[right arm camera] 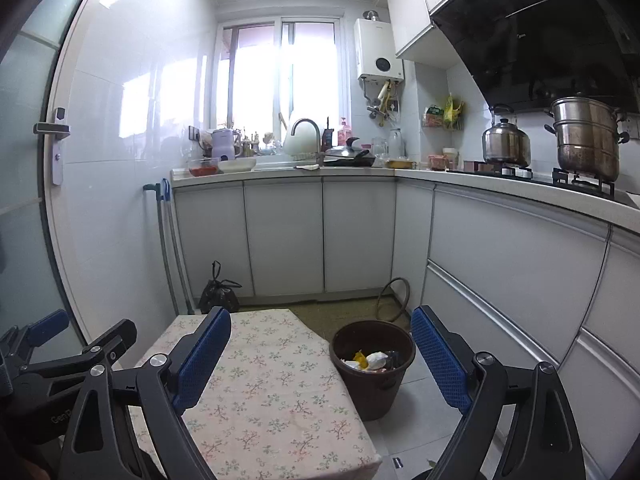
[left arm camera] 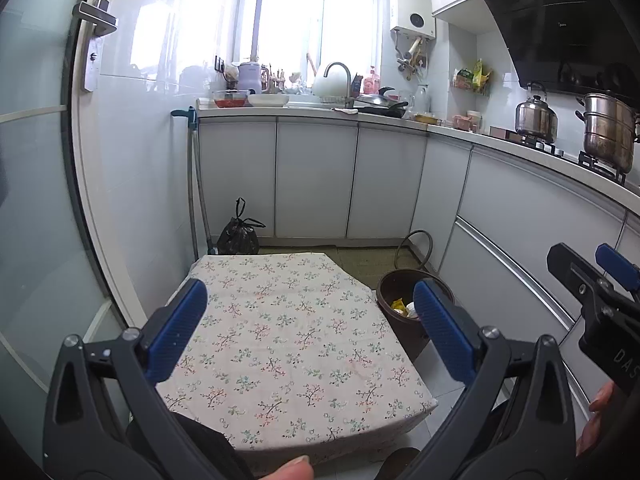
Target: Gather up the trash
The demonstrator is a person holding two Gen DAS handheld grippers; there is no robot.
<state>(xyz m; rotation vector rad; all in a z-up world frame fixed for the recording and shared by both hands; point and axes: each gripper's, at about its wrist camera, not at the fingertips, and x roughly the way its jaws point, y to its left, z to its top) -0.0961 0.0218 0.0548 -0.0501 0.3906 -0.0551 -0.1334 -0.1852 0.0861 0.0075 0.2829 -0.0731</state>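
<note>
Right wrist view: both tongs gape empty, right tongs point(right arm camera: 320, 354) and left tongs point(left arm camera: 310, 320) at frame bottom. The bin point(right arm camera: 372, 364) holding trash point(right arm camera: 370, 360) sits centre, beside the cloth-covered worktop point(right arm camera: 256, 384).

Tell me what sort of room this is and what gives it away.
A small home kitchen, most likely. A sink faucet stands under the window, a kettle and a steamer pot sit on a gas stove, and a range hood hangs above.
</note>
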